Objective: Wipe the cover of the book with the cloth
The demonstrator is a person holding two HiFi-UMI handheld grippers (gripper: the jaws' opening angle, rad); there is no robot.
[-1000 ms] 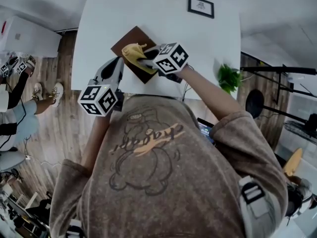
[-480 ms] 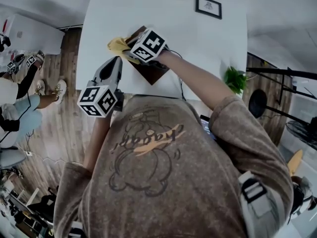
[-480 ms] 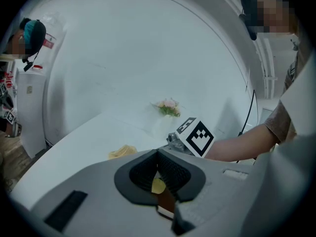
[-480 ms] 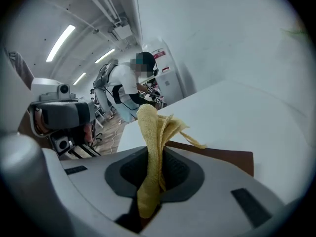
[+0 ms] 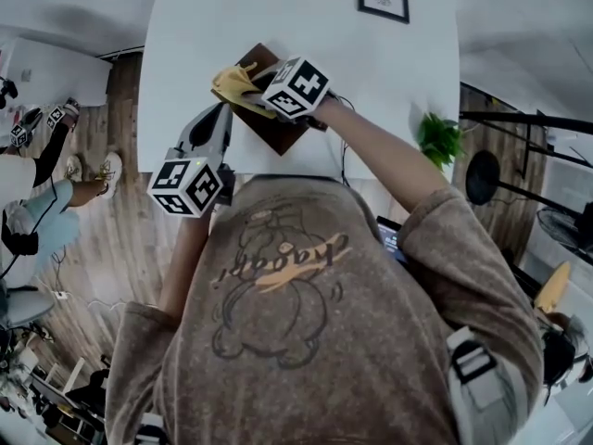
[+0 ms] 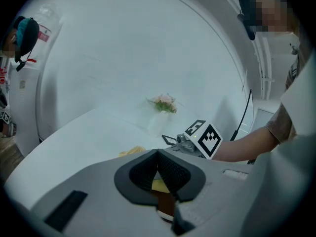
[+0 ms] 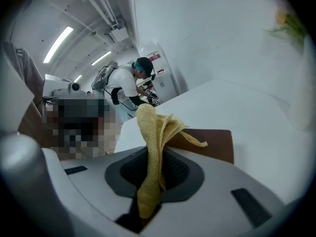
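Head view, from the left: my left gripper [image 5: 220, 111] hangs over the near left part of the white table [image 5: 371, 54]. Its tips are just beside the left edge of the book [image 5: 278, 130], and I cannot tell whether they touch it. Left gripper view shows its jaws closed pad to pad with nothing held between them. A bit of yellow and a sliver of brown cover show beyond the pads.

Next comes the yellow cloth [image 5: 236, 82], bunched over the far left corner of the book. The book is brown and lies turned like a diamond on the near side of the table.

My right gripper [image 5: 258, 86] reaches across the book from the right. In the right gripper view its jaws are clamped on the cloth. A fold stands up above the pads, a tail hangs below them, and the flat cover lies just past it.

Further right, a small framed picture [image 5: 384, 0] lies at the far side of the table. A green plant [image 5: 438, 139] shows at its right edge.
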